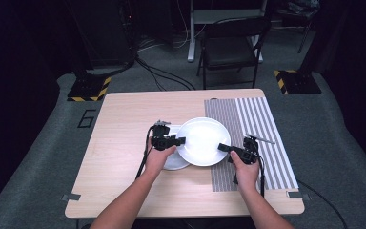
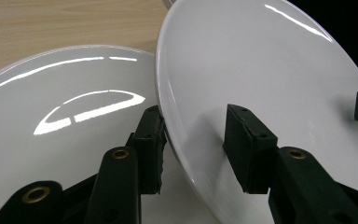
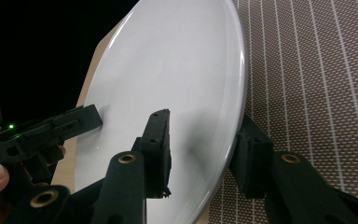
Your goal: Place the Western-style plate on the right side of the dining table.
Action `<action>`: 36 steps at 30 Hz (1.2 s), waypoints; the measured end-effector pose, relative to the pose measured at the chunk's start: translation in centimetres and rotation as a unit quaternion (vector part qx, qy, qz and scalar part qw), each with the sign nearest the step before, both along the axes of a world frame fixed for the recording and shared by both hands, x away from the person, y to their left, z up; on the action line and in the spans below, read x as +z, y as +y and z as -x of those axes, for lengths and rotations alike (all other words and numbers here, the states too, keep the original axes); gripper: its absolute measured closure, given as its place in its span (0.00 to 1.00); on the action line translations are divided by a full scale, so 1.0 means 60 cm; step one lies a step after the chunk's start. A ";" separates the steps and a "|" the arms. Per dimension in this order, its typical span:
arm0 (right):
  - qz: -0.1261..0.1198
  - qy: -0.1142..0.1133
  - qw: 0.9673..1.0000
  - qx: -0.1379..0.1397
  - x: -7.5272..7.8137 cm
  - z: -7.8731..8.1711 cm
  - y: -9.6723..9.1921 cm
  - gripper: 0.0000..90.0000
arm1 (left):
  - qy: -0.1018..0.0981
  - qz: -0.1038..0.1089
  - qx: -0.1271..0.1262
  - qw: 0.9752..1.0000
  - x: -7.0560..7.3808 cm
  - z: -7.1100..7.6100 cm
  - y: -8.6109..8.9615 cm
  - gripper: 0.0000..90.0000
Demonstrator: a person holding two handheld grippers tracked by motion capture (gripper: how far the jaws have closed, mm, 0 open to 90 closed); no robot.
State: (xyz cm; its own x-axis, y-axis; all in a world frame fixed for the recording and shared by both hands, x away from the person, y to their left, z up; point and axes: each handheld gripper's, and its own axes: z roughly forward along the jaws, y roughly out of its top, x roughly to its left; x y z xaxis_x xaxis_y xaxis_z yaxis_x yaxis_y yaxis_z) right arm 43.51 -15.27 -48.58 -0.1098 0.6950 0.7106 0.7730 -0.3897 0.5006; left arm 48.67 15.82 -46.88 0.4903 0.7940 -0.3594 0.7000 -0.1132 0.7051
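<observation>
you held the large round glossy white plate (image 1: 202, 140) between both tools, above a smaller round white plate (image 1: 174, 162) that lay on the light wooden table (image 1: 124, 143). the left tool (image 1: 177, 141) pinched the large plate's left rim, one pad (image 2: 151, 144) under it and the other pad (image 2: 247, 144) on its upper face. the right tool (image 1: 225, 147) pinched the opposite rim in the same manner, with the rim seated between its jaws in the right gripper view (image 3: 200, 154). the large plate partly overlapped the grey striped woven placemat (image 1: 262, 143).

step in hand, as judged: a two-tool carry of the large plate, either onto or off the smaller plate; which one could not be determined. the next move called for equal height at both tools, a steady pinch, and a level plate, since the glazed rim could slip.

contents: both plates were bare. a thin light utensil (image 1: 261, 139) lay on the placemat beyond the right tool.
</observation>
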 end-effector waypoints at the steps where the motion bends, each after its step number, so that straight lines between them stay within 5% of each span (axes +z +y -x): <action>1: 0.004 -0.002 1.000 0.000 0.001 0.001 -0.001 0.68 | 0.001 0.000 0.001 1.000 0.000 0.000 -0.001 0.65; 21: 0.003 0.000 1.000 -0.010 0.004 0.004 -0.018 0.70 | -0.002 0.002 -0.007 1.000 0.006 -0.011 -0.021 0.65; 36: 0.031 -0.015 0.999 -0.018 0.009 0.010 -0.029 0.70 | 0.000 0.002 -0.016 1.000 0.006 -0.016 -0.039 0.65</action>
